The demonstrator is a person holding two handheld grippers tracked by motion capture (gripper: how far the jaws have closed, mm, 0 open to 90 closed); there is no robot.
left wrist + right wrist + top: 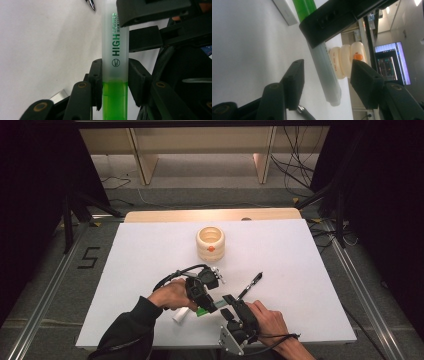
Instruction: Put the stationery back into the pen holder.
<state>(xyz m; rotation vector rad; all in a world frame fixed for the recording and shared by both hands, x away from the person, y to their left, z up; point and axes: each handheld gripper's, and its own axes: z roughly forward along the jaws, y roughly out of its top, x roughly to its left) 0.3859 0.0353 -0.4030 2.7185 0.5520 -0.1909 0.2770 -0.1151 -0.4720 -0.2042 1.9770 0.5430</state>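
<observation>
My left gripper (115, 85) clamps the highlighter (115, 57) above the table (150, 255). My right gripper (325, 82) straddles its capped end, jaws apart, not touching. A holder (210, 243) stands beyond.

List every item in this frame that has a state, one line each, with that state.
Highlighter: capped, gripped at its green barrel.
Left gripper: shut on the highlighter.
Right gripper: open, jaws either side of the cap, not touching.
Black pen: lying loose on the table.
Cream holder: upright, apart from both grippers.
</observation>
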